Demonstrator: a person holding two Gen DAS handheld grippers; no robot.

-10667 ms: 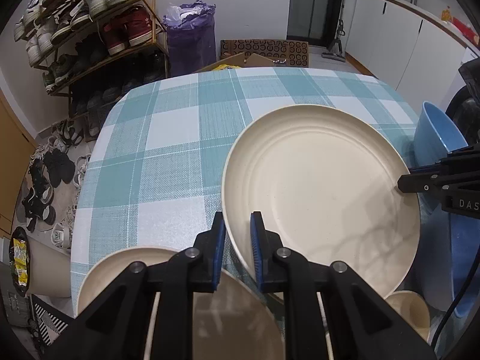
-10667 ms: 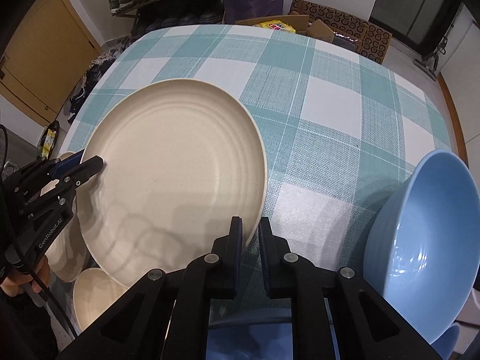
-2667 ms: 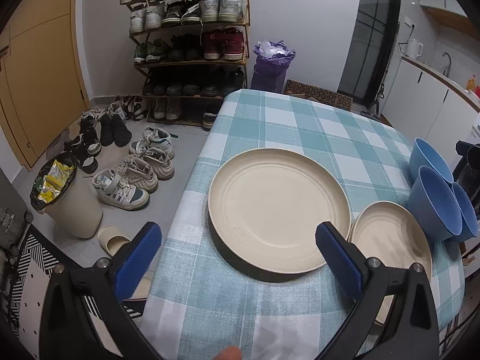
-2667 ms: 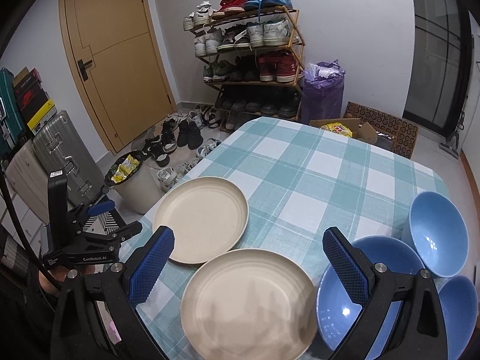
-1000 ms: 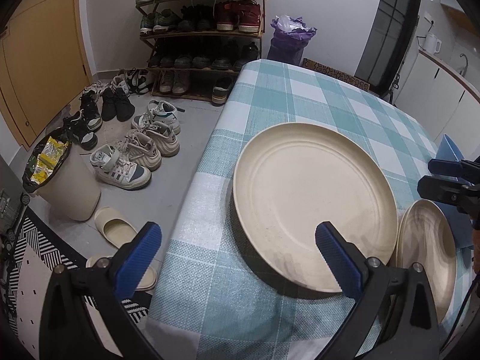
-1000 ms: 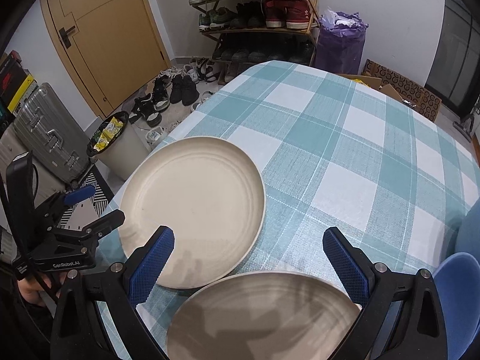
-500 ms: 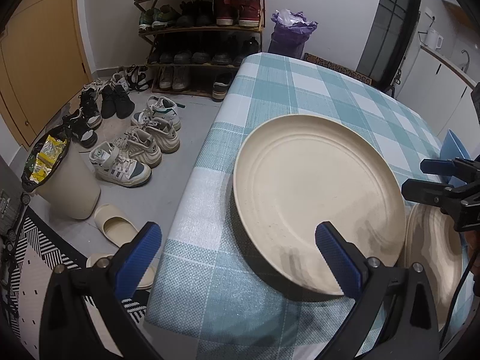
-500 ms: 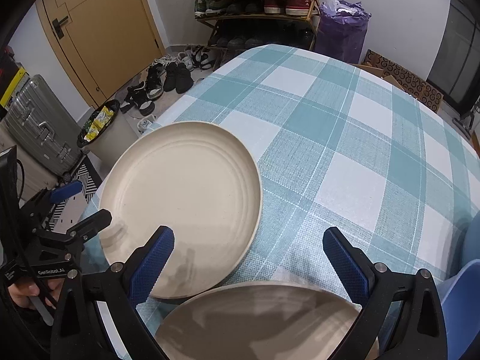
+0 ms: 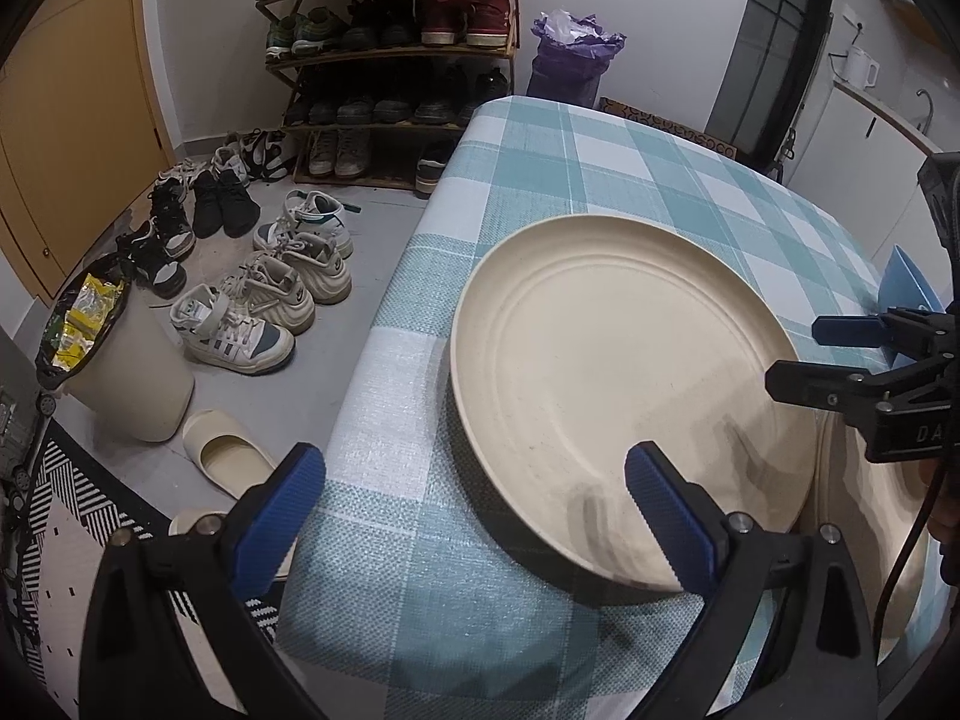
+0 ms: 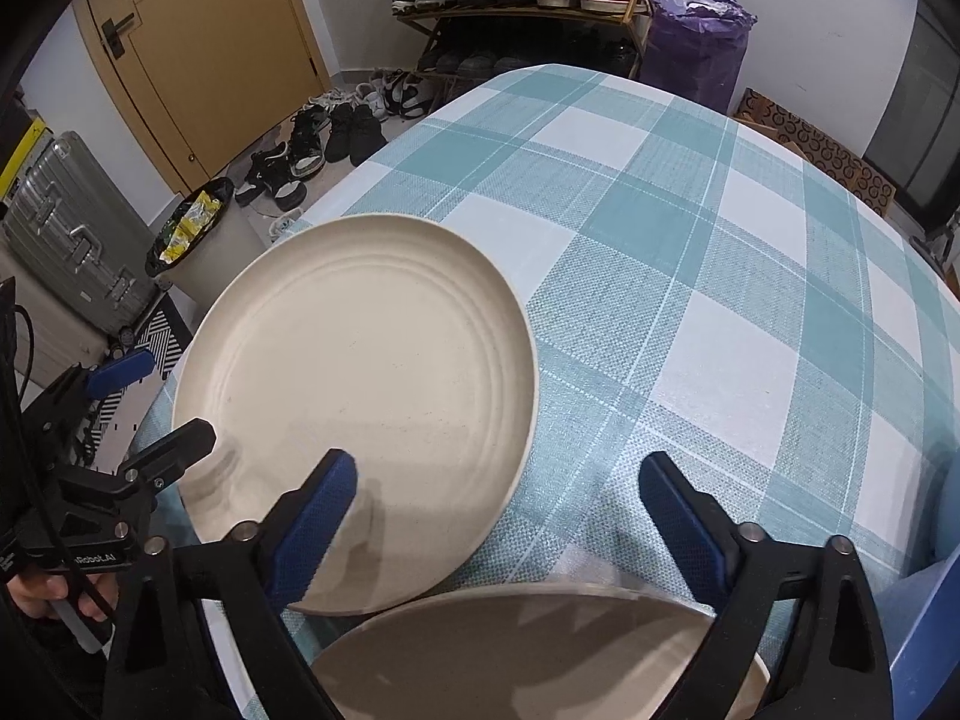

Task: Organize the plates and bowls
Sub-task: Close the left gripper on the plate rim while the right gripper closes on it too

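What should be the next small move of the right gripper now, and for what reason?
Probably lower the right gripper a little further onto the near cream plate. Its jaws are closing but grip nothing yet; the plate's far rim lies just below and between them. The larger cream plate rests beside it on the checked tablecloth.

Second plate [image 10: 528, 648] — lower edge cut off; bowl [image 9: 903, 288] mostly hidden.

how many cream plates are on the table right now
2. A large cream plate lies flat near the table's left edge; a second cream plate sits nearer the camera, just below the right gripper, partly cut off. Others may lie outside the views.
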